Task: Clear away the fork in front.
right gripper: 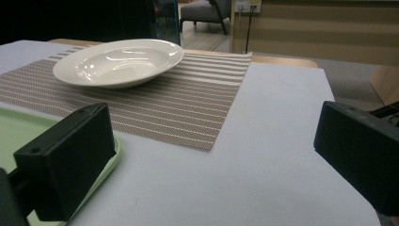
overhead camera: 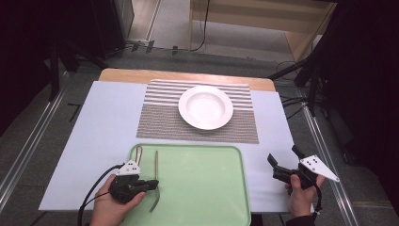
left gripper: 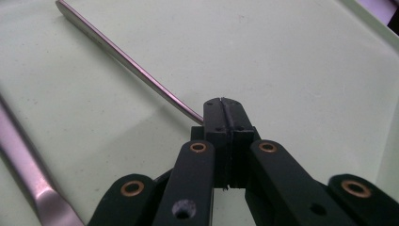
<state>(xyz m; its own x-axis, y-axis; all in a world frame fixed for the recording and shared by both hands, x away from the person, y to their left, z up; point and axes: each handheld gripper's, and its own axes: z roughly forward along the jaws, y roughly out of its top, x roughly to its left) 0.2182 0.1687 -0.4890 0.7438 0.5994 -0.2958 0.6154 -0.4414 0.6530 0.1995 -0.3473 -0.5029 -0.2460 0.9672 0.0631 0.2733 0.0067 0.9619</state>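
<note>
On the pale green plastic tray (overhead camera: 207,188), a thin, stiff, slippery steel utensil (left gripper: 127,63) is pinched mid-handle by the left gripper (left gripper: 225,104); the right gripper (overhead camera: 285,165) is held wide open, empty.

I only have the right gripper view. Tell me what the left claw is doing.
Observer: The left claw is shut on the thin stem of a metal utensil lying on the green tray.
Operator: Report anything else on that tray.
Observer: A second utensil lies beside the first, nearer the tray's left edge, untouched.
Operator: Say where my claw sits, seen from above.
Observer: The right claw is open, over the white table cover just right of the tray.
</note>
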